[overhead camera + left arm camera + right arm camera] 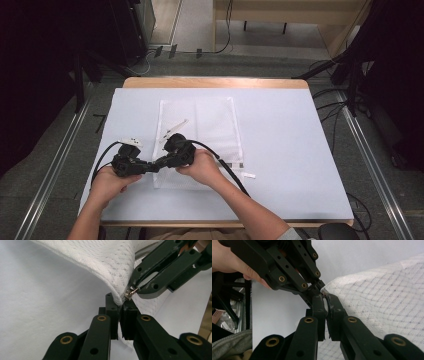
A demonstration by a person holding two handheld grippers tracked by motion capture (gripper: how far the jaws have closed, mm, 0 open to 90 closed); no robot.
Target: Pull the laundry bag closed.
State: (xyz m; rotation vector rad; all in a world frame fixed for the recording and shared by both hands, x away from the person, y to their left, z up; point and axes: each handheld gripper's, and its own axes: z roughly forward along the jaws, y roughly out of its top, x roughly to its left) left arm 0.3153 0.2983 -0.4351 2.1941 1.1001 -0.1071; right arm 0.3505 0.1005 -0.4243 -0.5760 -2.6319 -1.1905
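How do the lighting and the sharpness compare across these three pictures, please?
High view: the white table cover is evenly lit without glare, while the room's left and right edges fall into darkness. Left gripper view: the mesh bag is in focus at its edge, the near black parts slightly soft. Right gripper view: the mesh weave is clear, and the lower corners blur.

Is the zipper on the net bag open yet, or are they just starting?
Just starting, it looks. Done: the left gripper has its jaws shut on the corner of the white mesh bag, and the right gripper has pinched the metal zipper pull. In hand: both hold that lifted corner. Left: the pull sits at the very end, so the zipper has yet to be slid along the bag.
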